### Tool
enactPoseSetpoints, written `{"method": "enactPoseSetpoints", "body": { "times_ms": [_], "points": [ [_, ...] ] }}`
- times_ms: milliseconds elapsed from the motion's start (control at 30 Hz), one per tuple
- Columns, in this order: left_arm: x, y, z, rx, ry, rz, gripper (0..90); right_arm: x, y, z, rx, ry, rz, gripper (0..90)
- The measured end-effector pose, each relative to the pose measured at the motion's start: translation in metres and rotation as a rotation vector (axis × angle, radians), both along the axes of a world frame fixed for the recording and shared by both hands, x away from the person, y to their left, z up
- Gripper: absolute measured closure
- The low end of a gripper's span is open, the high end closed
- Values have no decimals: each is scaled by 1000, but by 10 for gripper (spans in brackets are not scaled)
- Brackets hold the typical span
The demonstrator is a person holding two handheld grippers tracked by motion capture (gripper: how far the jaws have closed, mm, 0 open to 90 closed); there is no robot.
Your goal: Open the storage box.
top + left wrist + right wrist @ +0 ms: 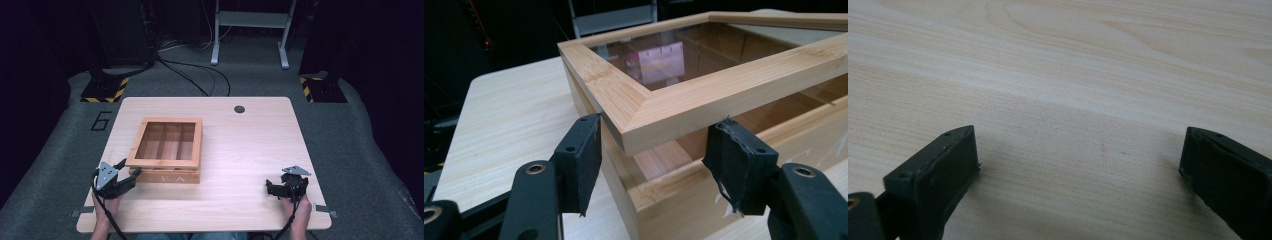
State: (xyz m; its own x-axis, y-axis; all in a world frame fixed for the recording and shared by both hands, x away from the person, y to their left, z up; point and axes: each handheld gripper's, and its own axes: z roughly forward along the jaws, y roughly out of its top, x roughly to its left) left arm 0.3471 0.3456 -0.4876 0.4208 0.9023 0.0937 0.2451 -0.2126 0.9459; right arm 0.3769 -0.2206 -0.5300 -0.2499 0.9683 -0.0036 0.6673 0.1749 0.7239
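Box: the wooden box sits left of centre on your table, its front face lettered in white, 3 compartments visible through the glass.
Lid: the glass-paned lid is raised at the near corner — a gap shows between its frame and the box wall below.
Left gripper: your left gripper is at the box's near-left corner, jaws spread wide with the lid's corner between them; you grip nothing, and the left gripper view can't settle whether a pad touches the frame.
Right gripper: your right gripper rests near the table's front right, well apart from the box — jaws wide, empty, over bare wood.
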Motion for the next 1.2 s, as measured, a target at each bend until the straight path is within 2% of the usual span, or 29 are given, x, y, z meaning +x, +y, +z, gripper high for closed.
{"method": "enactPoseSetpoints", "body": {
  "times_ms": [200,567,667,867,1200],
  "points": [
    [2,1,5,-24,-29,2,401,0,0,0,0,1,-3,18],
    [9,1,19,-69,-10,13,400,0,0,0,0,2,-3,18],
    [13,1,26,-97,-18,24,400,0,0,0,0,0,-1,18],
    [19,0,36,-112,-8,37,395,0,0,0,0,1,-3,18],
    [27,-2,52,-122,-15,50,378,0,0,0,0,2,-3,19]
  ]
}}
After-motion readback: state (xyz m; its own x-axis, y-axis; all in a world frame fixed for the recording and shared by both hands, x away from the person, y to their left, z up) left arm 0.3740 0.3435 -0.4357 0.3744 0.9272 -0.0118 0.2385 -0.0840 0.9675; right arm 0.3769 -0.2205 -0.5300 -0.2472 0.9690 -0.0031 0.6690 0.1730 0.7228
